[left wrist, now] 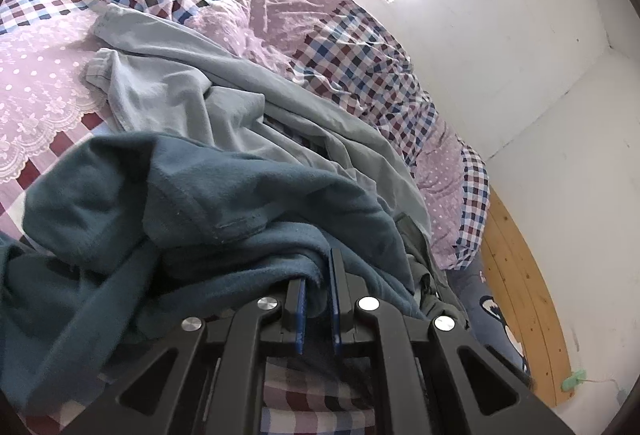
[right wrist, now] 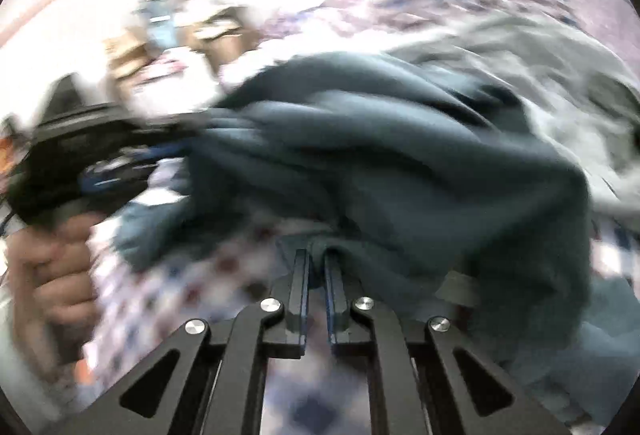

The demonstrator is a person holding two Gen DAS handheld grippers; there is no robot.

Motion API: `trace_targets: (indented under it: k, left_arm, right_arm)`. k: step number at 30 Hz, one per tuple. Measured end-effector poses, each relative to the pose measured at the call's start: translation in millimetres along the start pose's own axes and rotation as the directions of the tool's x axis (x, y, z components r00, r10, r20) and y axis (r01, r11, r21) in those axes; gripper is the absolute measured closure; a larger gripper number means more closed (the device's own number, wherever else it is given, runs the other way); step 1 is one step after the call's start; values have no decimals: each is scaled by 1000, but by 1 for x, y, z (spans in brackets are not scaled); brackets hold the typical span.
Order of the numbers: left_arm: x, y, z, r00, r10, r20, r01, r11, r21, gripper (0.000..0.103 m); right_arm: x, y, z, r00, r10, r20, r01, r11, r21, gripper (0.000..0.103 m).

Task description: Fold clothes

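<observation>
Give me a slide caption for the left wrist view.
Left gripper pinches teal fleece garment on bed.

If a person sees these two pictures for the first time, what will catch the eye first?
A crumpled dark teal fleece garment fills the foreground, pinched by both the left gripper and the right gripper. Behind it, a pale grey-green cotton garment lies across the bed, beside a rumpled checked and pink dotted quilt.

right wrist view smeared by motion blur, left claw [right wrist: 132, 159] and hand [right wrist: 52, 267] indistinct, shelf clutter [right wrist: 180, 35] unreadable
</observation>
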State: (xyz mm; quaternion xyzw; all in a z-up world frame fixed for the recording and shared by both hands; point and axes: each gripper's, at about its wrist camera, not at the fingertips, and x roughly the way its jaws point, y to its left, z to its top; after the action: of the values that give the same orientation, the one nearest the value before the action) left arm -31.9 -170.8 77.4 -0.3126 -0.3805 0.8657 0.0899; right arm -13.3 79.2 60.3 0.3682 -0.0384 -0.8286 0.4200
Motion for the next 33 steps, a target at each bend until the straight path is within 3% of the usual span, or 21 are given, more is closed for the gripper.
trace_targets:
  k: [5, 8, 11, 13, 14, 17, 19, 21, 24, 29, 33]
  left_arm:
    - [-2, 7, 8, 1000, 14, -10, -14, 1000, -2, 94]
    - [0, 8, 12, 999, 16, -47, -15, 1000, 6, 94]
    - [4, 8, 13, 993, 35, -109, -32, 999, 31, 92]
    - [4, 7, 12, 990, 47, -131, -41, 998, 50, 83]
    - [3, 7, 11, 990, 44, -135, -37, 998, 50, 73]
    - [-1, 6, 8, 988, 33, -149, -24, 998, 63, 52]
    - [-3, 3, 4, 985, 40, -165, -27, 996, 84, 42]
    - [-5, 0, -2, 982, 62, -178, -42, 993, 115, 31]
    - [-7, 2, -15, 972, 99, -211, -67, 986, 153, 23]
    - [-14, 15, -40, 940, 190, -284, -134, 969, 206, 23]
    - [-35, 19, -55, 939, 173, -296, -110, 970, 215, 23]
  right_arm:
    - [-11, 34, -12, 976, 204, -79, -211, 974, -88, 98]
    - [-16, 52, -18, 941, 308, -140, -325, 937, -127, 97]
    - [-22, 71, -25, 892, 403, -204, -437, 886, -159, 97]
    - [-19, 73, -33, 872, 420, -249, -463, 874, -148, 96]
    - [-17, 72, -37, 866, 417, -277, -466, 873, -142, 95]
    - [-6, 73, -45, 872, 355, -337, -424, 892, -158, 93]
    - [-2, 72, -49, 878, 326, -350, -398, 904, -157, 84]
    - [-4, 70, -51, 886, 297, -357, -369, 916, -155, 58]
    - [-10, 70, -52, 900, 253, -354, -323, 934, -155, 54]
    - [-21, 72, -58, 920, 176, -350, -248, 953, -173, 54]
    - [-36, 71, -68, 941, 113, -318, -171, 972, -161, 54]
